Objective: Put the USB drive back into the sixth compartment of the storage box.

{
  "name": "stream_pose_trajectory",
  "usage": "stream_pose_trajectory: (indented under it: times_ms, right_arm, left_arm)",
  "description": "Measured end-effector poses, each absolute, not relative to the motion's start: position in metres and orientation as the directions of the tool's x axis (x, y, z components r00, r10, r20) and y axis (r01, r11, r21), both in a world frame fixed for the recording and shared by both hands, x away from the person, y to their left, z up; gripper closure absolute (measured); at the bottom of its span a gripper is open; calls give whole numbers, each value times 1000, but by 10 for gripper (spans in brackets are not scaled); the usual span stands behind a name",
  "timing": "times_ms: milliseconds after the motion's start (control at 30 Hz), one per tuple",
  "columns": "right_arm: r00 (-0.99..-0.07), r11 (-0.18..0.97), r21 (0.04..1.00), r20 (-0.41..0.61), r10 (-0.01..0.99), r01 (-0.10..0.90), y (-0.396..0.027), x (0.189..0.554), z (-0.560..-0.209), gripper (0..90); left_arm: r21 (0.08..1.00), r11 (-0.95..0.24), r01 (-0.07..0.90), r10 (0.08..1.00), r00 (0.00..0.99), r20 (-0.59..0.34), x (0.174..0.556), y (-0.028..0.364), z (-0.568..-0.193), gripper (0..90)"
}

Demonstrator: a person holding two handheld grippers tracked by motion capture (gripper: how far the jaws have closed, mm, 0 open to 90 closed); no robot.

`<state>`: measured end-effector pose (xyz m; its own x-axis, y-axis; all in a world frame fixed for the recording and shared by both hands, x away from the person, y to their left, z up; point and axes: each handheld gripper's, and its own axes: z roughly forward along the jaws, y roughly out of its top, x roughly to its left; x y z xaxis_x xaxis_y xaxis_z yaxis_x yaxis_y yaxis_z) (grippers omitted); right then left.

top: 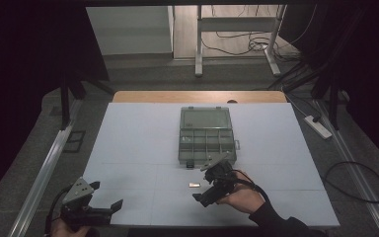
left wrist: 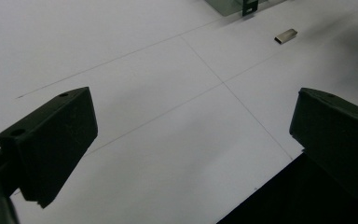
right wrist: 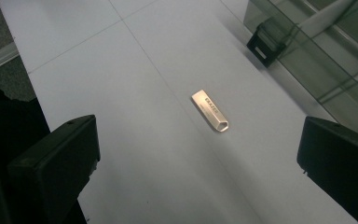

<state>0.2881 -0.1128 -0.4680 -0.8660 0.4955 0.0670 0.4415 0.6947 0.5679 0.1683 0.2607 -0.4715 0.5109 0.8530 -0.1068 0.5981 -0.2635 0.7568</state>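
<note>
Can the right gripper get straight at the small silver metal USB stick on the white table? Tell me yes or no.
Probably yes. The right gripper is open, and the small silver metal USB stick lies flat on the bare white table just ahead between its jaws. The grey plastic compartment box sits off to one side, apart.

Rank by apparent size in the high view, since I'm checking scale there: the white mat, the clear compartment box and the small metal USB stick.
1. White mat, by far the largest.
2. Clear compartment box, mid-sized, on the mat.
3. Metal USB stick, tiny, lying before the box.
</note>
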Motion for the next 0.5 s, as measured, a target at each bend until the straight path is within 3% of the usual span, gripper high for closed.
stream_pose_trajectory:
  times_ms: [500]
  right_arm:
    - [-883, 753, 501, 50, 467, 426, -90, 296, -484, 0]
  left_arm:
    - [757, -263, 598, 852, 511, -108, 168, 261, -472, 8]
